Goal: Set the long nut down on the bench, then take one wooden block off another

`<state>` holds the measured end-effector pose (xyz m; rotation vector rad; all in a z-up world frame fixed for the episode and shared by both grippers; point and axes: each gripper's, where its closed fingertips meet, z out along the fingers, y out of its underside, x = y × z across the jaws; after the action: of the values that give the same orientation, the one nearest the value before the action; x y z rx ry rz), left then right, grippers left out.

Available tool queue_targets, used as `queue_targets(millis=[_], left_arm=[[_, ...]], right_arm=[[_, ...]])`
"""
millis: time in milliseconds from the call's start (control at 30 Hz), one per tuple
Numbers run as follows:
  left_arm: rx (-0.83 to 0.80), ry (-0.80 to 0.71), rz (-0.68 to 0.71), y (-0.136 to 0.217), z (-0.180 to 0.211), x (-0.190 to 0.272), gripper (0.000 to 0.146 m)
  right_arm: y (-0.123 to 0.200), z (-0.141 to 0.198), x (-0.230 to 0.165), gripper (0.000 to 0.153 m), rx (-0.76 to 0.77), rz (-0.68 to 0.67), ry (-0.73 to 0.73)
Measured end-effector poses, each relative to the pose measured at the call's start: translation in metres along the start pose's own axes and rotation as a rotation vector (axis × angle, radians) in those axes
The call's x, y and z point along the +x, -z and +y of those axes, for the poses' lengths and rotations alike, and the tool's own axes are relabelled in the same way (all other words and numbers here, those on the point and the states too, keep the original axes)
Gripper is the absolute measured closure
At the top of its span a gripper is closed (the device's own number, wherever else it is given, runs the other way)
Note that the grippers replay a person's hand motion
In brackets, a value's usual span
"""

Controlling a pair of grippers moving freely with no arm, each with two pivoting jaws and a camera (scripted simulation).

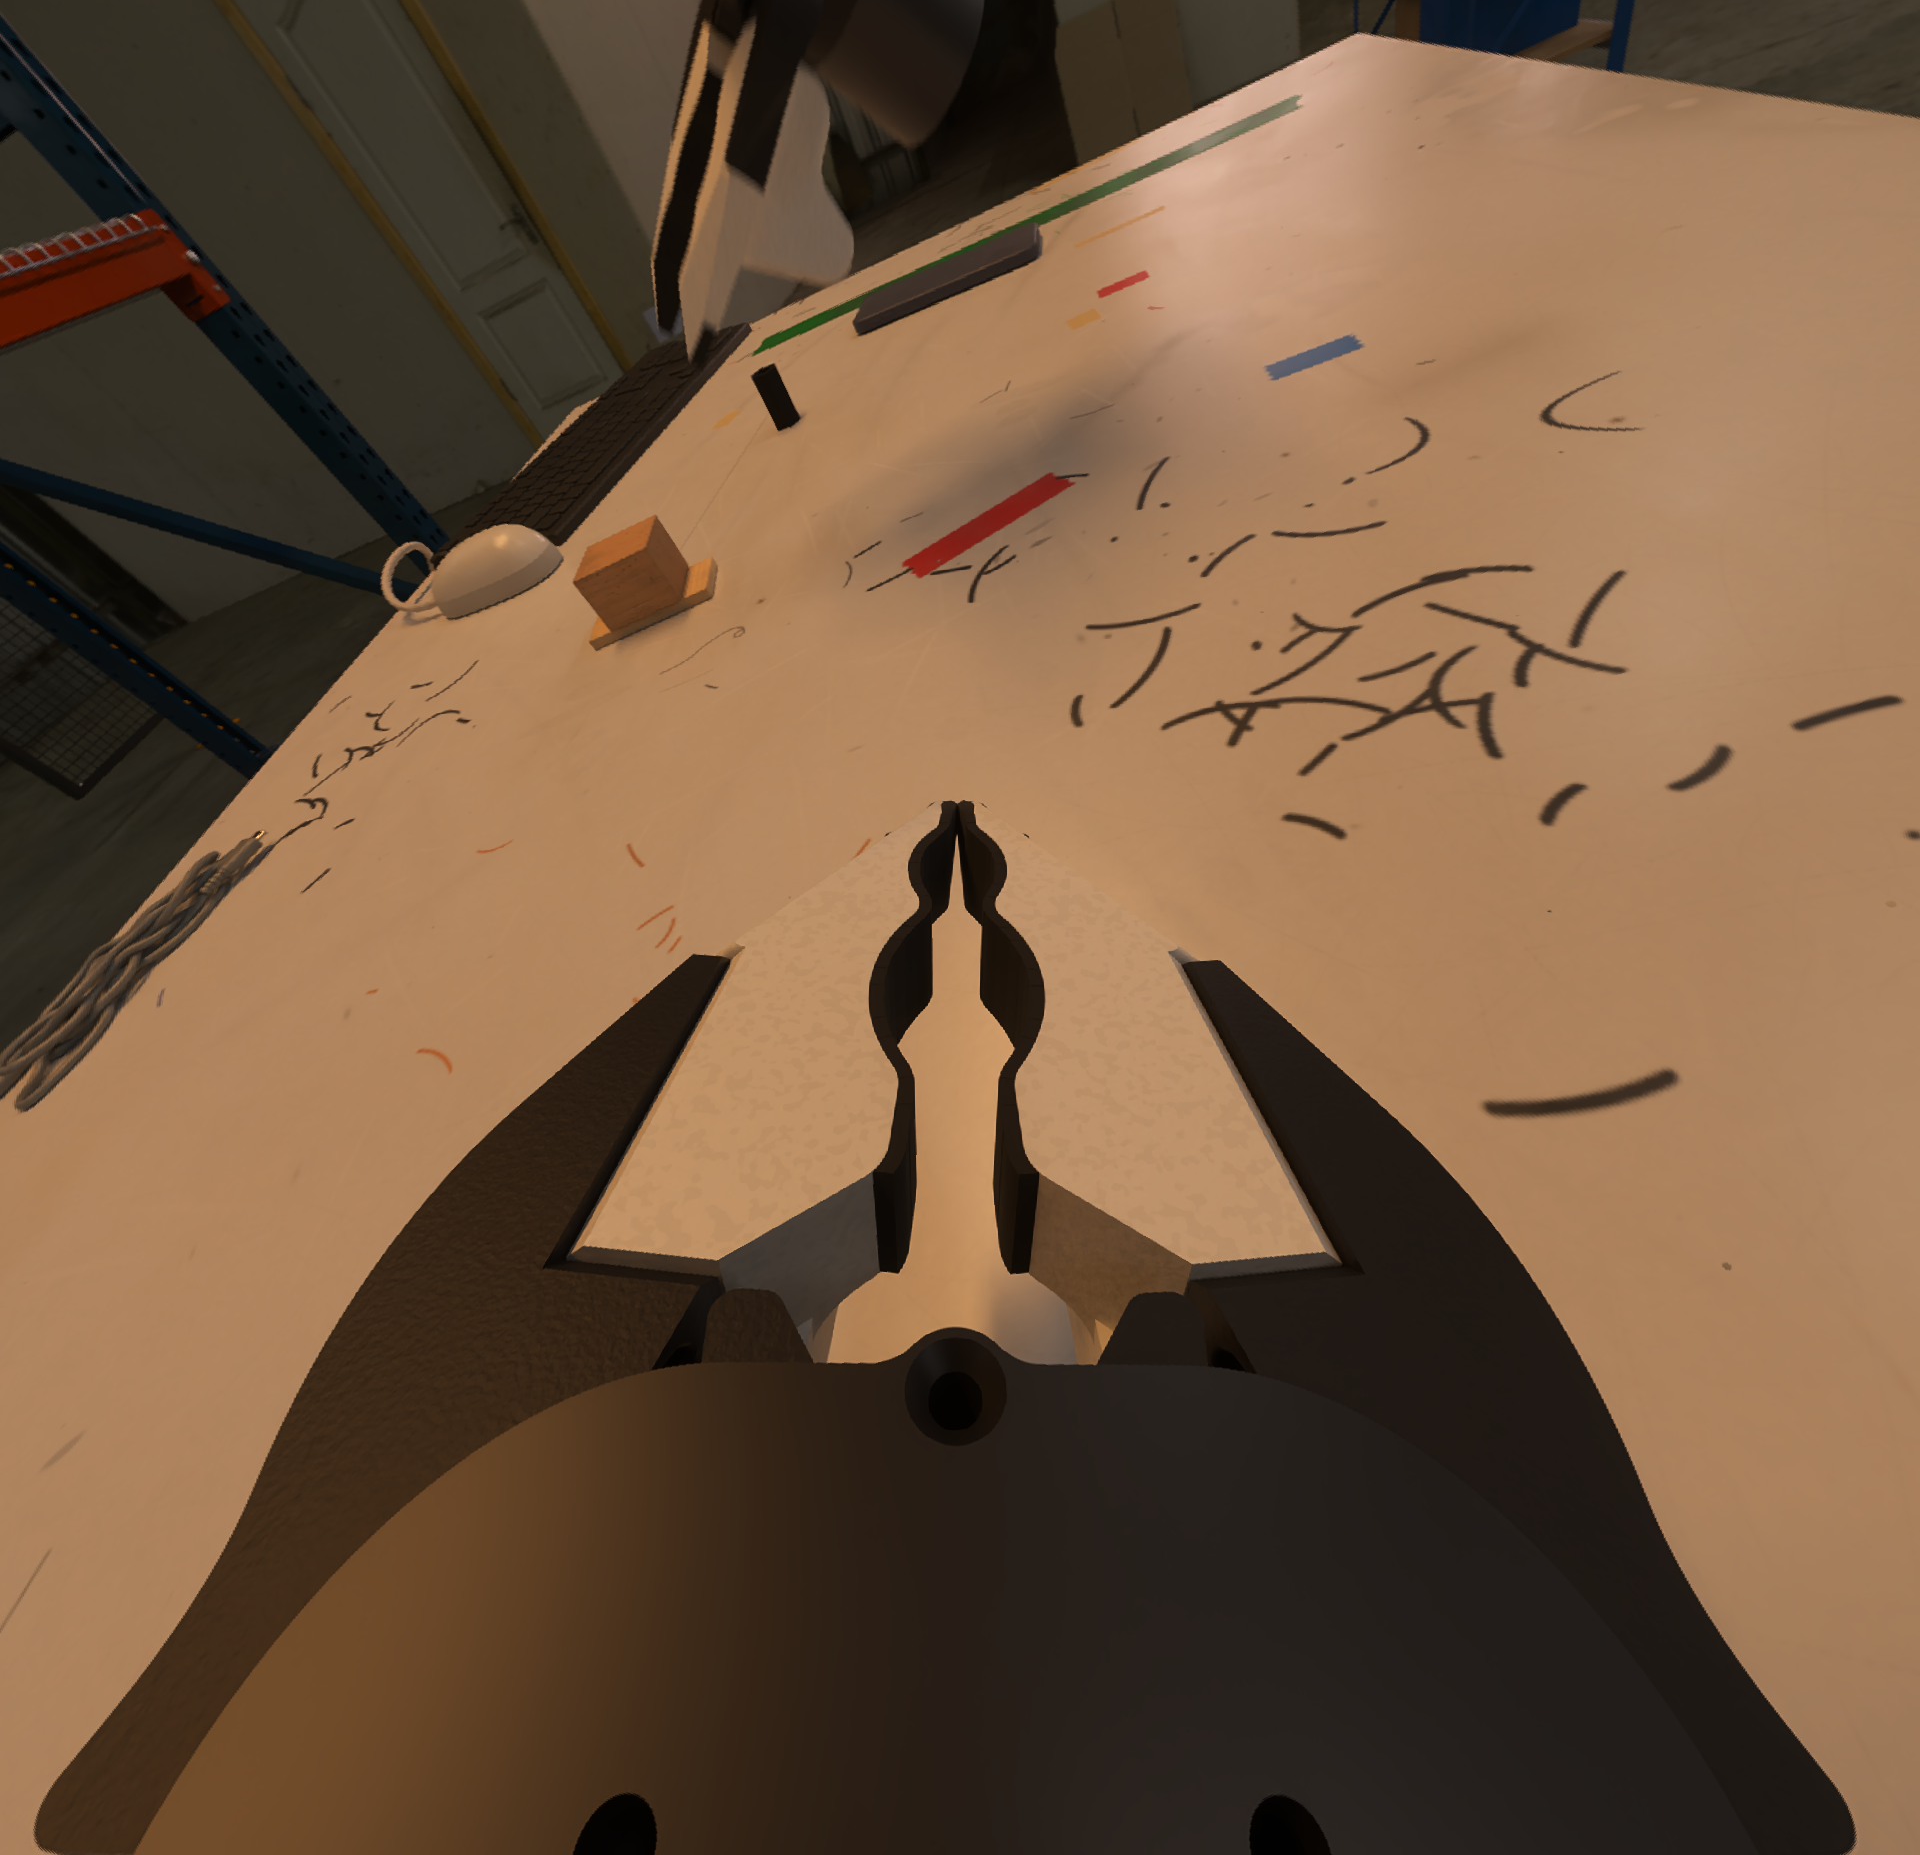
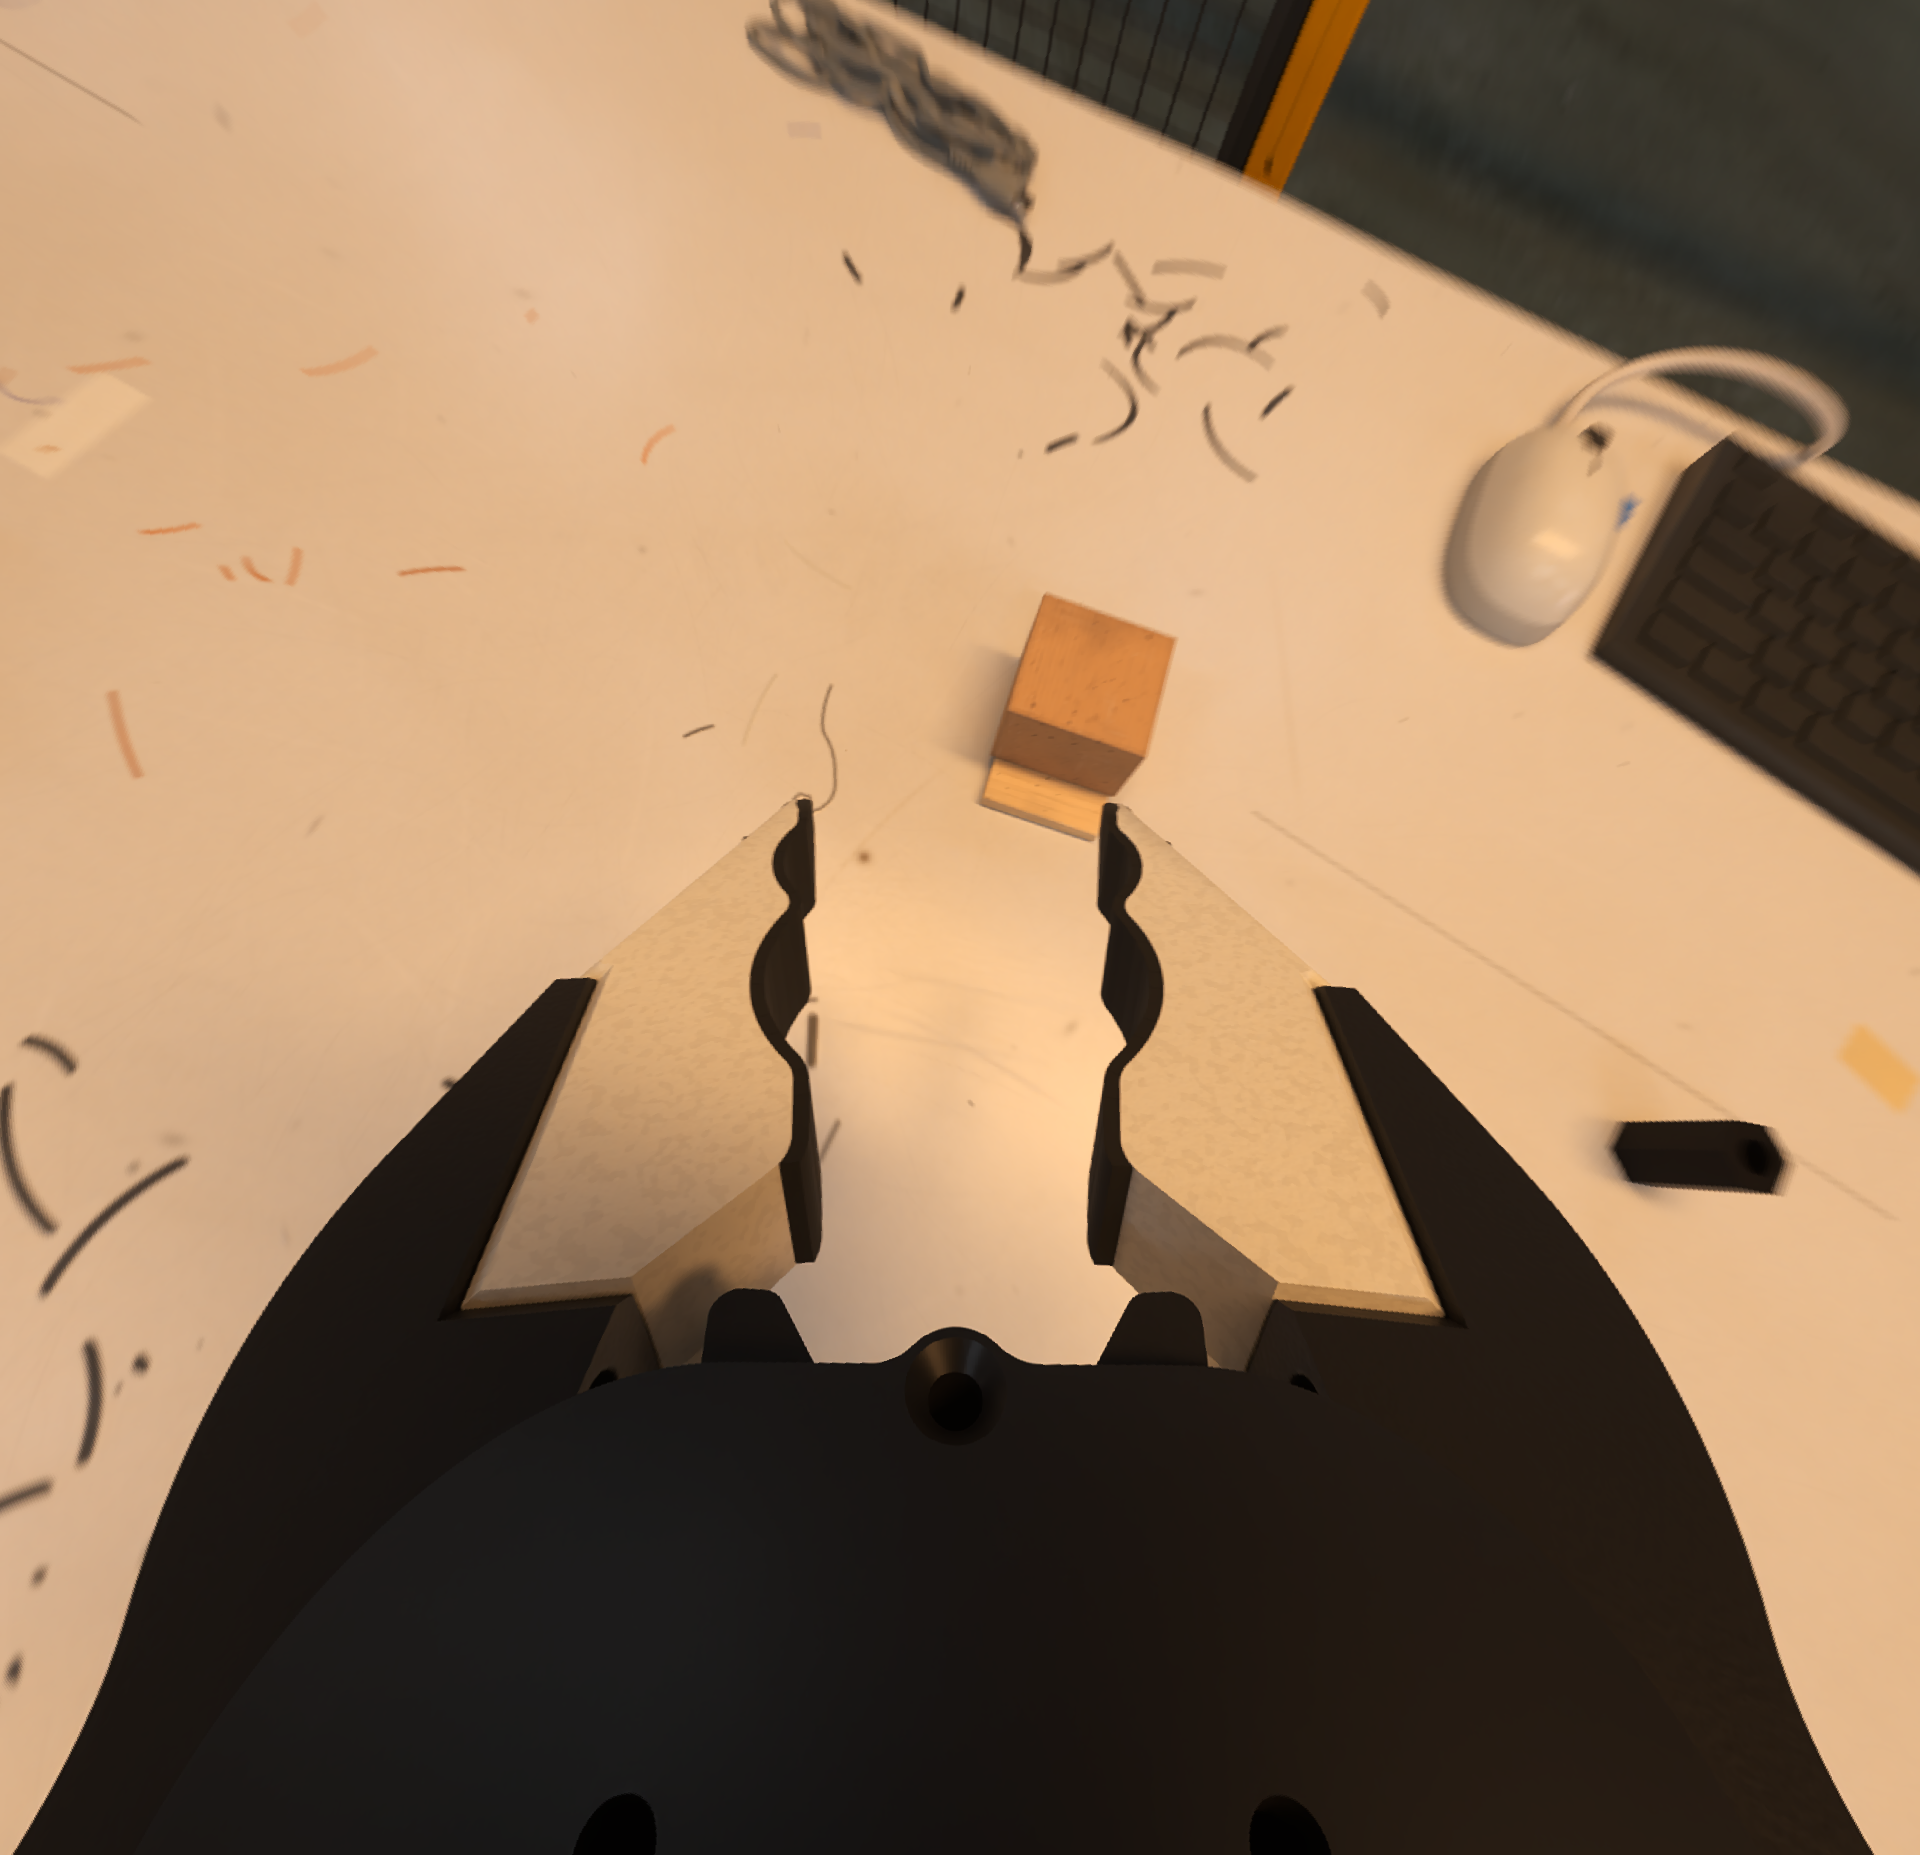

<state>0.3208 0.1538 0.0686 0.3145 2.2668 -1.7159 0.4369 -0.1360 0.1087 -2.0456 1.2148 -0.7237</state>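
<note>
The long black nut (image 2: pixel 1700 1158) lies on its side on the bench, to the right of my right gripper; it also shows in the left wrist view (image 1: pixel 775 396). A wooden cube (image 2: pixel 1086 696) sits on a thin, paler wooden block (image 2: pixel 1041 796) just ahead of my right gripper (image 2: pixel 956 818), which is open and empty above the bench. In the left wrist view the cube (image 1: pixel 631 569) and the flat block (image 1: pixel 665 610) stand far off to the left. My left gripper (image 1: pixel 957 813) is shut and empty over the bench. The right gripper (image 1: pixel 717 216) hangs above the far edge.
A white mouse (image 2: pixel 1538 532) and a black keyboard (image 2: pixel 1787 642) lie right of the blocks near the bench edge. A grey coiled cable (image 2: pixel 904 91) lies at the far edge. A dark flat bar (image 1: pixel 945 278) and coloured tape strips (image 1: pixel 987 522) mark the bench (image 1: pixel 1351 922).
</note>
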Motion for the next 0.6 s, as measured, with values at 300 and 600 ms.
queue_targets(millis=[300, 600], left_arm=[[0.002, 0.02, -0.004, 0.003, 0.0, -0.001, 0.146], [-0.001, 0.019, 0.064, 0.002, 0.003, 0.008, 0.146]], right_arm=[[-0.1, 0.022, 0.028, 0.088, -0.164, 0.086, -0.282], [-0.122, 0.027, 0.041, 0.089, -0.218, 0.089, -0.341]])
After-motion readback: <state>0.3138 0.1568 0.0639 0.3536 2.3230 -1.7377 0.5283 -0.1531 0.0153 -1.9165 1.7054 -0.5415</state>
